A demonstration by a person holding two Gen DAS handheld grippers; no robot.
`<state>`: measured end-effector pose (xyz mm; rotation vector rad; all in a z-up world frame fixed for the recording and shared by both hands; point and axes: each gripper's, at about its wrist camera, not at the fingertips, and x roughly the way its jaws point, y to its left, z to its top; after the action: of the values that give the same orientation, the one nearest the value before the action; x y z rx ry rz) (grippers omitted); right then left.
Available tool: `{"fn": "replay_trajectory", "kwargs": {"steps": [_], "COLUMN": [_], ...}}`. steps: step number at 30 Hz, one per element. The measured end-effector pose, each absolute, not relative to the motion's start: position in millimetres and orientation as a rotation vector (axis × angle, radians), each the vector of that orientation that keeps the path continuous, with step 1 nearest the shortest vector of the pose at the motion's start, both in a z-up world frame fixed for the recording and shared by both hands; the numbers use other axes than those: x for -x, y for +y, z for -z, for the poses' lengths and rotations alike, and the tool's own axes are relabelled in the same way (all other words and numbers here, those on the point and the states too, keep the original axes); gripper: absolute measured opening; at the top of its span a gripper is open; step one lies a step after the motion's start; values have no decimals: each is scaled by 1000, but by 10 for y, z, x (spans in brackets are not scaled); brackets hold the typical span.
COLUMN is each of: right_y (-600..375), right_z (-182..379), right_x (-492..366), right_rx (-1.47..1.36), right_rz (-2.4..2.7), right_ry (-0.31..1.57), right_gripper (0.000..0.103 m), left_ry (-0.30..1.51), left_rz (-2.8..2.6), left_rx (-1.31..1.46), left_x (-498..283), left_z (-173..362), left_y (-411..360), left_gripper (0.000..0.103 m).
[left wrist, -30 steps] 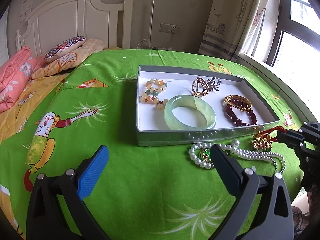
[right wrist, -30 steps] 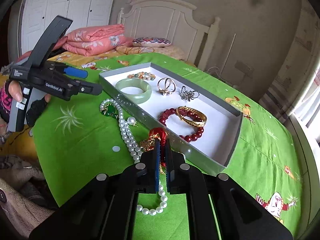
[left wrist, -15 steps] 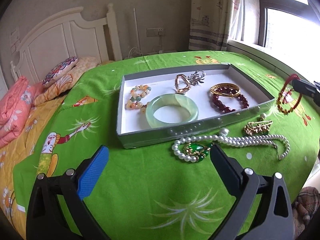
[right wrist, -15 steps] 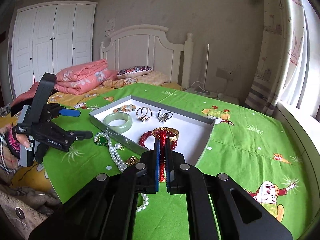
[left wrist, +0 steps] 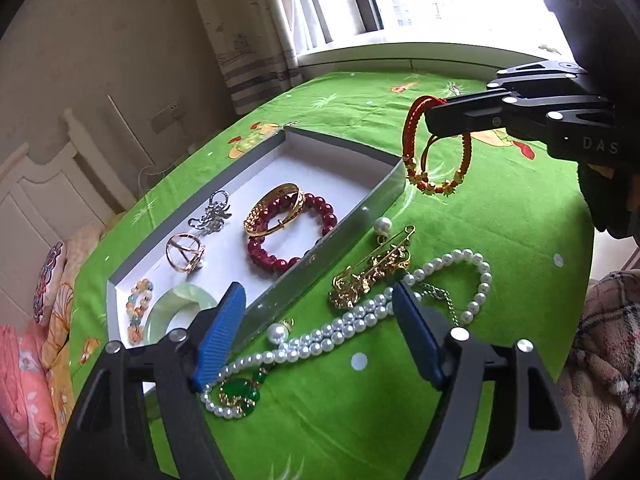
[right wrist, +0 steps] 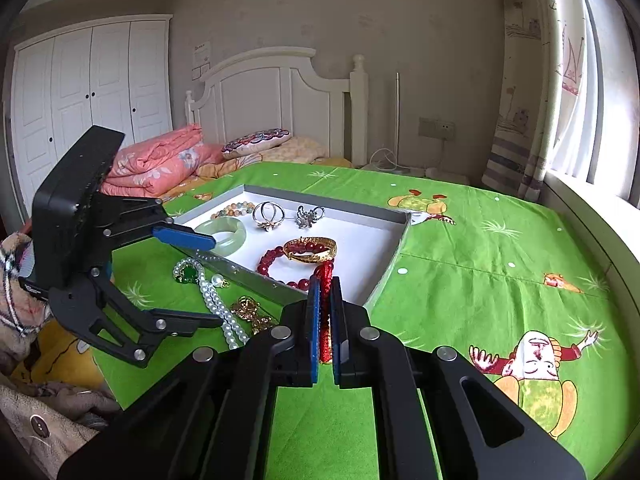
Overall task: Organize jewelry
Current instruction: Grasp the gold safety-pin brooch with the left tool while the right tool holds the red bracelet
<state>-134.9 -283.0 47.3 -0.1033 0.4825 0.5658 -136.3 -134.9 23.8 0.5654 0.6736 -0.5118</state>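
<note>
Green cartoon bedspread, white headboard, pink quilt, white wardrobe, curtain.

right tool dangles red cord bracelet beside tray.

Bangle, rings and bead bracelet in tray, pearl necklace and brooch beside it on bedspread

In the left wrist view, the left gripper's blue finger covers part of the jade bangle at seven o'clock, and the other finger crosses the pearl necklace. In the right wrist view, the red cord bracelet is mostly hidden between the closed pads, its charms unseen.
</note>
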Motion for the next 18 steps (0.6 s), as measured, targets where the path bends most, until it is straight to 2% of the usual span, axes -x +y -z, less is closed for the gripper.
{"fn": "replay_trajectory", "kwargs": {"steps": [1, 4, 7, 10, 18], "right_y": [-2844, -2892, -2926, -2957, -2980], "right_z": [-465, -438, -409, -403, -397], "right_x": [1346, 1332, 1320, 1318, 1312], "right_rx": [100, 84, 71, 56, 44], "right_rz": [-565, -559, -557, -562, -569], "right_ry": [485, 491, 494, 492, 489], "right_gripper": [6, 6, 6, 6, 6], "left_ry": [693, 696, 716, 745, 809], "left_rz": [538, 589, 619, 689, 696], "left_rx": [-575, -599, -579, -521, -479], "left_x": [1308, 1244, 1170, 1206, 1098], "left_z": [-215, -214, -236, -276, -106], "left_y": [-1371, -1399, -1385, -1349, -1377], "left_gripper": [59, 59, 53, 35, 34]}}
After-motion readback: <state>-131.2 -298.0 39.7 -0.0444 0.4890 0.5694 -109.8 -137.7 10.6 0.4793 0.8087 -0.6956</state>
